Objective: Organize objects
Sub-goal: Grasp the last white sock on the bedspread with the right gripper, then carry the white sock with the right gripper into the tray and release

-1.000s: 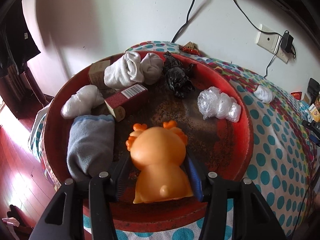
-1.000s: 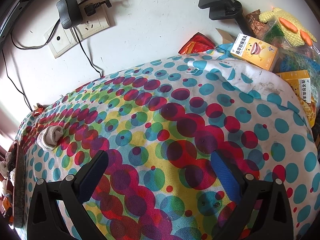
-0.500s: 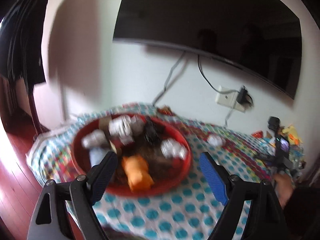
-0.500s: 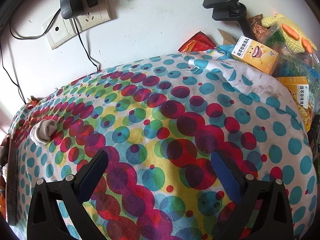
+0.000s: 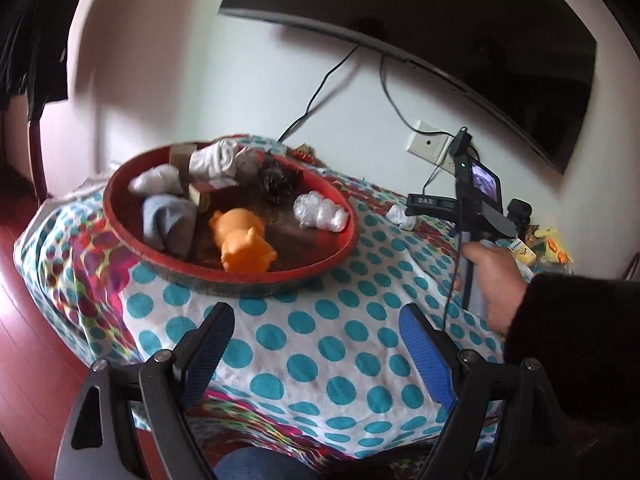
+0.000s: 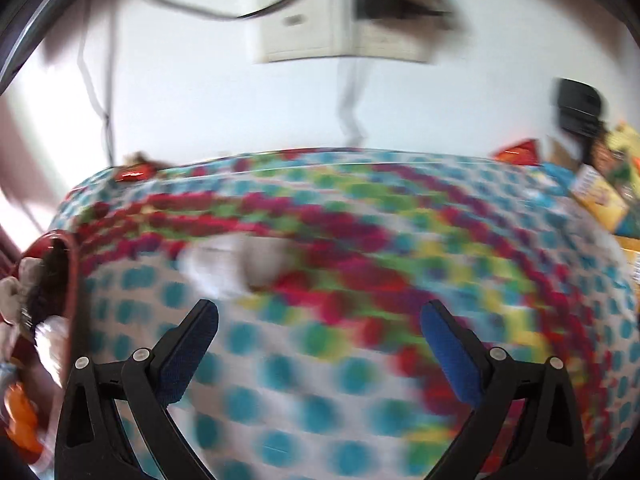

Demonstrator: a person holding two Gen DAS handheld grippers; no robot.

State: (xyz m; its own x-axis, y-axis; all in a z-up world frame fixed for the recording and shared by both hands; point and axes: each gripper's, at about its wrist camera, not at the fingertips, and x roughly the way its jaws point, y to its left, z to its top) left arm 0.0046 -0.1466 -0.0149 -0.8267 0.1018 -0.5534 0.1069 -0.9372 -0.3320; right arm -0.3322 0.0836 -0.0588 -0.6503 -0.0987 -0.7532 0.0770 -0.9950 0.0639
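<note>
The left gripper (image 5: 316,340) hovers with jaws spread wide and nothing between them. Ahead of it and to the left, a red tray (image 5: 132,236) on the dotted cloth (image 5: 320,344) holds an orange toy (image 5: 240,240). The right gripper (image 6: 320,332), also wide and unloaded, faces a blurred white sock (image 6: 236,264) lying just ahead of its left jaw.

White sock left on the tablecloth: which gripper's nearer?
Right. The right gripper is open with the blurred white sock just ahead of its fingers. The left gripper is open at the table's near edge, far from it.
</note>
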